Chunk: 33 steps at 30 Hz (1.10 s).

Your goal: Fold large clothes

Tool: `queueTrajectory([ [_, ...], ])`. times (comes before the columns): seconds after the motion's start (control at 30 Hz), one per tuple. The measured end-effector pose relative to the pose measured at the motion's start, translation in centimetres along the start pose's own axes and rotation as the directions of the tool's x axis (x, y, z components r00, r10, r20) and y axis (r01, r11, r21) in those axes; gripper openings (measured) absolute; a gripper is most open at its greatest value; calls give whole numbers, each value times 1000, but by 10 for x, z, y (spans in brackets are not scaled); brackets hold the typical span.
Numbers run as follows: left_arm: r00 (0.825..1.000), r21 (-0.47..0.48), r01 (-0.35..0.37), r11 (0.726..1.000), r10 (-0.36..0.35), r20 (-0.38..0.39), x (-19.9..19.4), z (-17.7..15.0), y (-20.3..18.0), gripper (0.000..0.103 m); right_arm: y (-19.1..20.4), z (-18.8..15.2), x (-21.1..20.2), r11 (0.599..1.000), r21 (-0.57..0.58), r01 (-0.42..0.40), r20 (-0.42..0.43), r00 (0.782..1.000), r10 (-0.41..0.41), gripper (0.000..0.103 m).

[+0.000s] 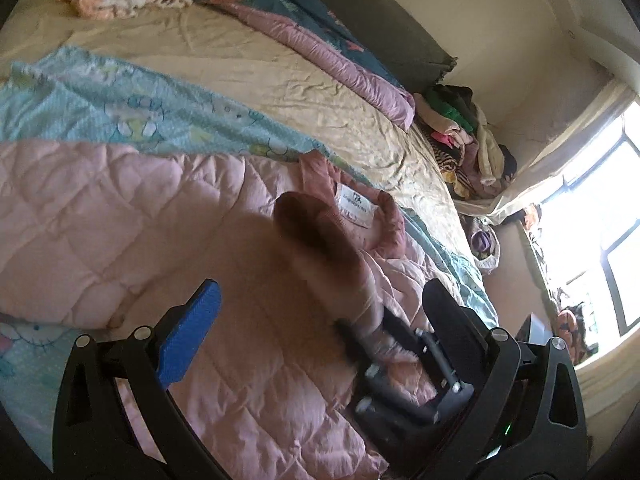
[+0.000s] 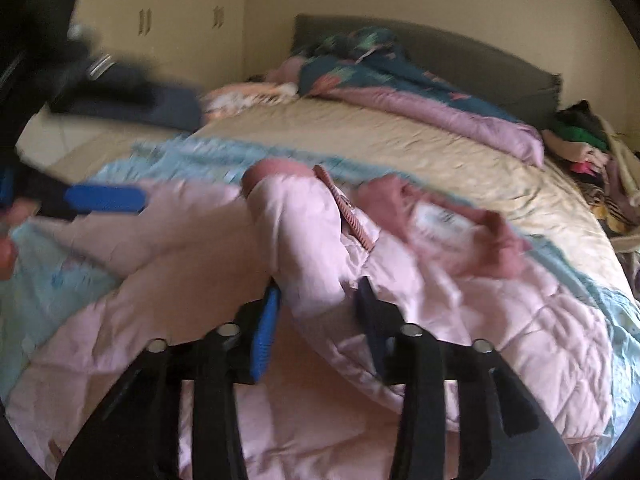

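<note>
The pink quilted jacket (image 2: 460, 320) lies spread on the bed, directly under both grippers, its darker pink collar (image 2: 452, 220) and white label (image 1: 357, 205) just ahead of their fingertips. A sleeve (image 2: 304, 236) has been laid in over the body, so this looks like the sleeve-folding stage, with the big crosswise folds yet to come.

The right gripper (image 2: 316, 312) has its jaws partly apart with the sleeve bulging up between them; the pads do not seem to press on it, though the blur makes that a judgement. The left gripper (image 1: 320, 312) stands wide open over the jacket's middle, with nothing in it.

Next, I'd guess, the right one must clear the sleeve without dragging it askew, and then both need fresh holds on an edge, at the shoulders or the hem, to bring the jacket over on itself. The padding is puffy and slippery-looking, so a deep bite will hold better than a pinch.

Under the jacket is a light blue cartoon-print blanket (image 1: 120, 104) on a cream sheet (image 1: 248, 64). Beyond the fingertips lie a rumpled purple and dark floral duvet (image 2: 420, 92) and the grey headboard (image 2: 480, 52); off to the right is a heap of clothes (image 1: 464, 140), and a bright window (image 1: 592, 216)
</note>
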<state>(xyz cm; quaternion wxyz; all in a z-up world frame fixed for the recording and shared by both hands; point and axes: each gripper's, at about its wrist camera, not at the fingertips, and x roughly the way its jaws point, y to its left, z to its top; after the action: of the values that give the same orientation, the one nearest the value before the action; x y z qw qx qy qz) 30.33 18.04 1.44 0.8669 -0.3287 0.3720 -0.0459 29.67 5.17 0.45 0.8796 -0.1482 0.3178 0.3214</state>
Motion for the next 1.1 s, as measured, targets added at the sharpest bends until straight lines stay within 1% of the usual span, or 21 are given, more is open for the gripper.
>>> queueTrajectory([
  [0.03,1000,-8,2,1000,-2,-10,4,-1,2,94,3,-2,0,1000,-7,-24,-22,999,23,61],
  [0.07,1000,-23,2,1000,-3,-24,9,-3,5,94,2,-4,-4,1000,-5,-23,-28,999,23,64],
  [0.1,999,-40,7,999,-9,-42,15,-5,9,94,-2,-6,-11,1000,5,-27,-26,999,27,76],
  [0.13,998,-55,12,998,-15,-60,22,-7,12,94,-4,-7,-17,999,18,-42,-25,999,43,85],
  [0.23,992,-102,25,994,-37,-118,43,-17,20,94,-22,-14,-43,997,52,-50,-2,999,51,86],
  [0.27,990,-117,31,993,-46,-134,49,-20,22,94,-31,-17,-50,997,61,-38,-3,999,38,86],
  [0.33,985,-140,26,990,-49,-167,63,-27,25,94,-51,-22,-58,997,81,8,-11,1000,-7,85],
  [0.4,982,-136,-10,991,-16,-187,73,-35,24,92,-80,-27,-66,990,125,65,-29,998,-62,85],
  [0.47,985,-62,-60,996,49,-165,76,-39,14,75,-114,-33,-74,972,201,125,-50,992,-117,85],
  [0.5,984,-26,-79,997,74,-159,76,-39,10,48,-128,-35,-75,962,237,138,-57,990,-128,85],
  [0.53,982,10,-110,994,111,-153,77,-40,5,39,-143,-38,-78,949,279,146,-61,989,-134,85],
  [0.57,980,34,-128,991,131,-148,77,-40,2,34,-155,-40,-80,939,308,155,-64,988,-142,85],
  [0.6,980,62,-135,989,143,-139,76,-39,-1,25,-169,-44,-81,925,337,175,-75,984,-159,85],
  [0.63,979,81,-150,985,159,-128,76,-37,-4,13,-182,-47,-80,912,358,202,-96,979,-179,85],
  [0.7,981,109,-155,982,166,-101,67,-29,-4,12,-200,-54,-76,892,388,234,-142,971,-193,85],
  [0.77,982,109,-157,982,166,-85,58,-24,1,11,-213,-62,-70,880,414,234,-174,969,-176,85],
  [0.83,980,123,-178,976,187,-63,50,-21,4,11,-224,-71,-60,874,424,238,-221,963,-155,86],
  [0.93,974,130,-205,970,216,-74,53,-22,12,12,-232,-92,-39,862,429,272,-327,936,-132,86],
  [1.0,966,135,-224,965,238,-102,63,-28,19,12,-233,-103,-29,855,439,274,-334,934,-128,86],
  [1.07,961,144,-239,960,256,-107,67,-32,22,16,-231,-108,-24,850,438,292,-344,928,-141,86],
  [1.1,958,146,-249,958,265,-106,67,-33,22,20,-231,-108,-24,848,438,298,-348,926,-146,86],
])
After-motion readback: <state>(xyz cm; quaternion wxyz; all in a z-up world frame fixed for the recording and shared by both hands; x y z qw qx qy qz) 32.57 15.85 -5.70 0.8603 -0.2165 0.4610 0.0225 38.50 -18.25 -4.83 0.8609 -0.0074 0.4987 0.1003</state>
